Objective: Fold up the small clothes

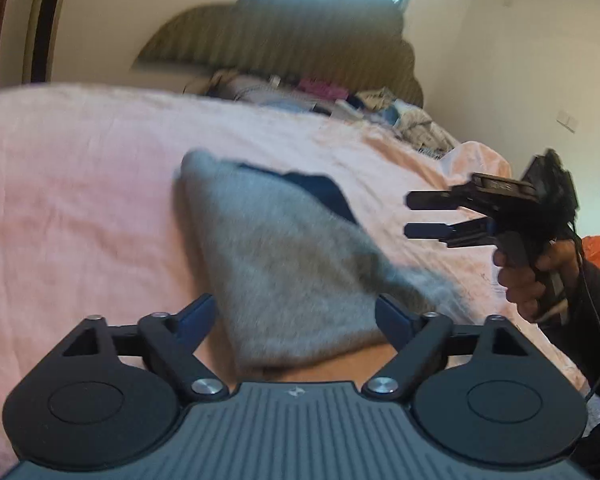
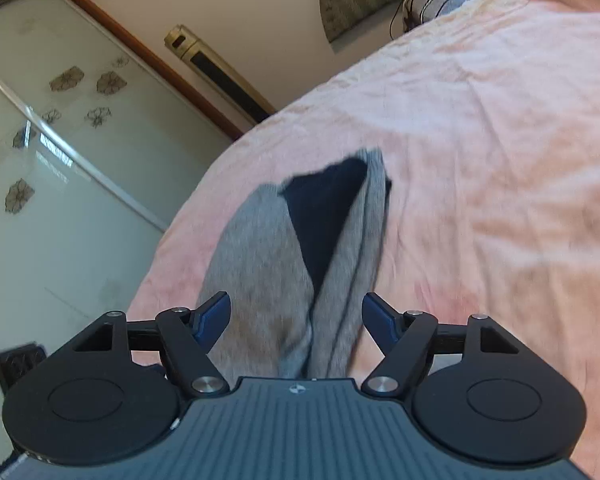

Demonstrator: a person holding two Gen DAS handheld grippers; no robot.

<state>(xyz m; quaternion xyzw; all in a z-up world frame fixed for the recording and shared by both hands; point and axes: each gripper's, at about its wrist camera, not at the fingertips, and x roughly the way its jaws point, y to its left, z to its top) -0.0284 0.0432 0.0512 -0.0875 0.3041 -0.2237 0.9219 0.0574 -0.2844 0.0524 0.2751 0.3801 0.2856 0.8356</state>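
1. Pink bed cover [image 2: 480,128] fills most of both views, in a bedroom with a padded headboard [image 1: 284,48] and a loose heap of laundry [image 1: 380,108] at the far end.
2. Left hand-held gripper [image 1: 296,312]: jaws stand wide apart and grip nothing; the grey garment [image 1: 284,248] lies on the bed between and just beyond the blue pads [image 1: 198,320], which do not press it.
3. Right hand-held gripper [image 2: 296,312]: also open and empty over the same garment; the left view shows it from the side [image 1: 424,216], held clear of the cloth by a hand [image 1: 528,276].
4. Step, as I judge it: one fold is laid and let go; a dark lining [image 2: 328,216] shows at the far end.
5. Next move likely needs a fresh grip on an edge or corner for another fold, or smoothing.
6. Hard to tell: blur hides seams, so the garment's type and how neat the fold is stay unclear; its near edge is hidden behind the gripper bodies.
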